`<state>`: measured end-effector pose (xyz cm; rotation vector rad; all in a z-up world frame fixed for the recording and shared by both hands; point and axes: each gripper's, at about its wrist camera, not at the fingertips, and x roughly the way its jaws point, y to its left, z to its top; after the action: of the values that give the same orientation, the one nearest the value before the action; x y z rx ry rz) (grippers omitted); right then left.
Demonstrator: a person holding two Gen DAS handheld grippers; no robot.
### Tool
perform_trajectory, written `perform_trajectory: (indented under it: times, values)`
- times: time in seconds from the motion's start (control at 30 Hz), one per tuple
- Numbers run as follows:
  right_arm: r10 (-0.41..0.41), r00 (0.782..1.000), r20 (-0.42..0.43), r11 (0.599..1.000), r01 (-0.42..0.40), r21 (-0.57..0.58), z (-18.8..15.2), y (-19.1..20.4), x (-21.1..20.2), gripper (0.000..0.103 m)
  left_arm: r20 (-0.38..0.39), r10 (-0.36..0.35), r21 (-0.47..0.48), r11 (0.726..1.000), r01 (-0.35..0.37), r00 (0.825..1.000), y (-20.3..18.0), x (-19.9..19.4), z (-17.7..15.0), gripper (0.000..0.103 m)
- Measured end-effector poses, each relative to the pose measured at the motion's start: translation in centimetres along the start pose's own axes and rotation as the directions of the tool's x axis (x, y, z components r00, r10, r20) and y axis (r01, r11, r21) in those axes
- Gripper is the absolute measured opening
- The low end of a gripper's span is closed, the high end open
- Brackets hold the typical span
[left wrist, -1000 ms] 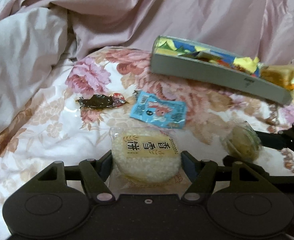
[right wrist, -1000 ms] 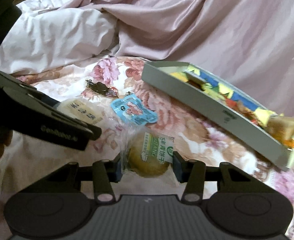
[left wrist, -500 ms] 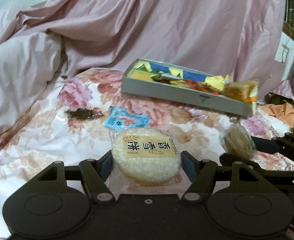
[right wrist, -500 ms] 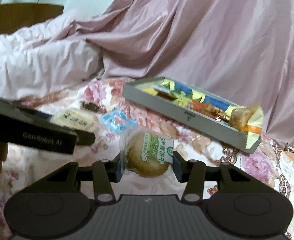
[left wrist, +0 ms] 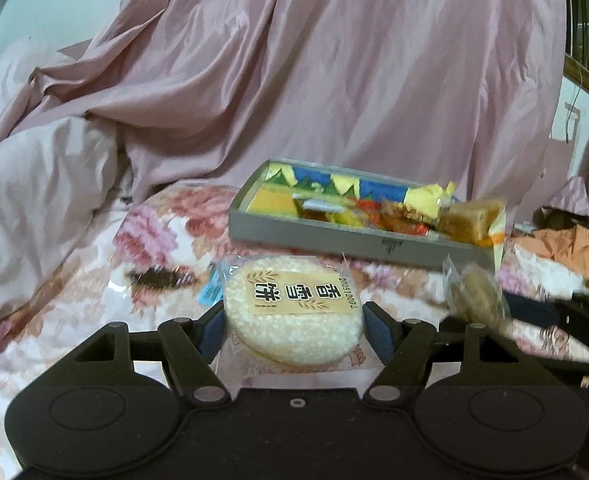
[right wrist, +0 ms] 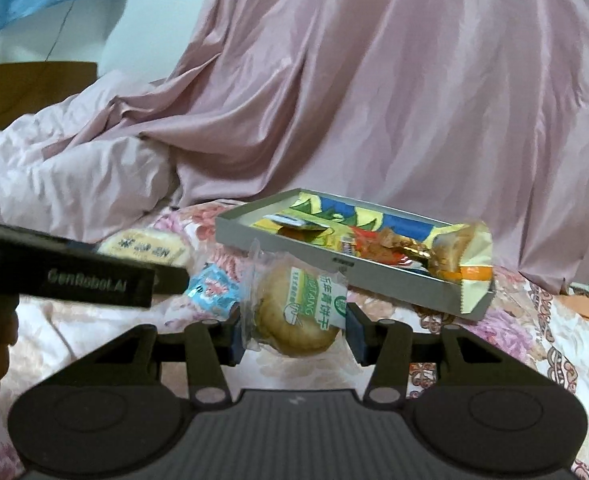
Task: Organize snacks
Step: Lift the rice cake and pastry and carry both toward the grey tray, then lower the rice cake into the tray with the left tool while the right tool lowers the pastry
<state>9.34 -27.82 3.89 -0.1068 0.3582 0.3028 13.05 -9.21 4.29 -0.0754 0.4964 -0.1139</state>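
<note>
Since a second ago: both grippers have come up off the floral bedspread (left wrist: 94,280) with their snacks, and the grey tray (left wrist: 334,236) now sits more level and straight ahead instead of off to the right.
Left gripper (left wrist: 294,320): clamped on the rice cracker pack (left wrist: 294,312), one finger each side of the round disc, so it hangs flat with the label facing up.
Rice cracker look: pale, bumpy round cake in clear wrap, tan label with dark characters.
Right gripper (right wrist: 294,320): squeezing the biscuit pack (right wrist: 294,312) the same way, across its width.
Biscuit look: golden-brown round biscuit, crinkly clear wrap, green and white label.
Why held like this: my guess is both are being carried to the tray together, side grips keeping them level for a drop-in.
Just past the fingers: a blue packet (right wrist: 210,288) and a dark wrapped candy (left wrist: 158,278) lie on the bedspread.
Further ahead: the tray, already stuffed with colourful wrappers, a yellow pack (right wrist: 462,268) poking over its right end.
Far back: pink sheet (right wrist: 374,100) draped up high.
</note>
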Motion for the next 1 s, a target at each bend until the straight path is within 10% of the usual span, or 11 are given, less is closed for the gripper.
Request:
perform_trajectory:
  times: [1.0]
  values:
    - [-0.167, 0.971, 0.171, 0.983, 0.178, -0.048, 3.5, -4.5, 11.0, 0.054, 0.097, -0.02, 0.018, 1.0, 0.018, 0.995, -5.1, 11.2, 9.9, 0.072]
